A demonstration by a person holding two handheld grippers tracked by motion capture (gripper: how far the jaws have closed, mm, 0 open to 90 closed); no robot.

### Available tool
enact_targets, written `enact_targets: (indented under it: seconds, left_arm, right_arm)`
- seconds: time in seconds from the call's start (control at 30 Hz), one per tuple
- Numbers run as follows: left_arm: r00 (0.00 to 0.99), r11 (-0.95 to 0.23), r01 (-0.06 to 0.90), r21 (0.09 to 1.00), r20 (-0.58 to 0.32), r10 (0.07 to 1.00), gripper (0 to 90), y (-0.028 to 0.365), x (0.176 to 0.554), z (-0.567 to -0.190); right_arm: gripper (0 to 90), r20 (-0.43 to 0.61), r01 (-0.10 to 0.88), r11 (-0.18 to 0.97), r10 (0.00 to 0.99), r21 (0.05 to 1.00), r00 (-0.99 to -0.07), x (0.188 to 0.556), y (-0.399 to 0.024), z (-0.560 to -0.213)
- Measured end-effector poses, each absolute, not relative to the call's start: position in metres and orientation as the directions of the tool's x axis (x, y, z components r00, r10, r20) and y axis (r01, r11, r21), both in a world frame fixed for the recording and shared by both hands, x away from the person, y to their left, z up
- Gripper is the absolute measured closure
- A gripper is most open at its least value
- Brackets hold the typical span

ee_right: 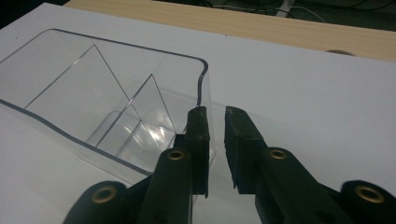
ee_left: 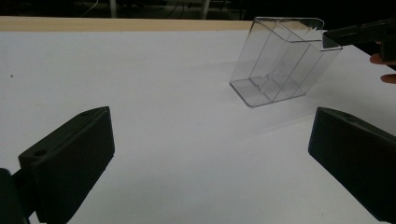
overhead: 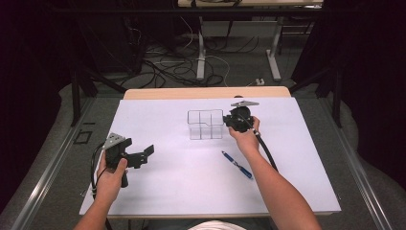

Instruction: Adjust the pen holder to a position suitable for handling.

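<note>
A clear plastic organizer (overhead: 206, 124) with inner dividers stands on the white sheet (overhead: 167, 187), just behind its middle. My right gripper (overhead: 229, 122) is at the organizer's right end. In the right gripper view the jaws (ee_right: 215, 112) straddle the organizer's (ee_right: 93, 102) end wall, one inside and one outside. A narrow gap shows between the wall and the outer pad, so the gripper is open. My left gripper (overhead: 146, 155) hovers over the sheet's left part. Its jaws (ee_left: 210, 126) stand wide open with nothing between them, facing the organizer (ee_left: 280, 60).
A blue pen (overhead: 237, 165) lies on the sheet in front of the organizer, beside the person's right forearm. The wooden table edge (overhead: 206, 92) runs behind the sheet. Table legs and cables lie on the floor beyond.
</note>
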State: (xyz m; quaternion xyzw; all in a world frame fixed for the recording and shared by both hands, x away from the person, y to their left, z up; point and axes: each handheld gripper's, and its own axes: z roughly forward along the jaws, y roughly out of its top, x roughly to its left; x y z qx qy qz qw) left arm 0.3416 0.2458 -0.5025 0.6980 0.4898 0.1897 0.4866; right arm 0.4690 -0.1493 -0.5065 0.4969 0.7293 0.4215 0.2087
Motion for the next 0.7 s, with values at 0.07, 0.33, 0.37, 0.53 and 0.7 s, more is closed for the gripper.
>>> enact_targets:
  seconds: [0.07,0.33,0.37,0.53,0.7]
  left_arm:
    - [0.449,-0.048,0.498,0.866,-0.21,0.868,0.6,0.246,0.342,-0.502]
    - [0.447,-0.047,0.499,0.865,-0.21,0.869,0.6,0.246,0.342,-0.502]
    - [0.445,-0.046,0.498,0.866,-0.21,0.87,0.6,0.246,0.342,-0.502]
    - [0.441,-0.041,0.5,0.865,-0.214,0.872,0.6,0.247,0.343,-0.502]
    - [0.44,-0.038,0.499,0.866,-0.215,0.872,0.6,0.248,0.342,-0.502]
  right_arm:
    - [75.1,0.107,0.542,0.157,0.9,0.826,-0.423,0.467,-0.15,-0.503]
    - [61.2,0.089,0.528,0.175,0.895,0.831,-0.437,0.46,-0.155,-0.492]
    - [61.2,0.089,0.528,0.175,0.895,0.831,-0.437,0.46,-0.155,-0.492]
    - [50.3,0.079,0.536,0.195,0.892,0.822,-0.446,0.457,-0.158,-0.487]
    - [43.9,0.087,0.534,0.19,0.888,0.824,-0.451,0.452,-0.162,-0.481]
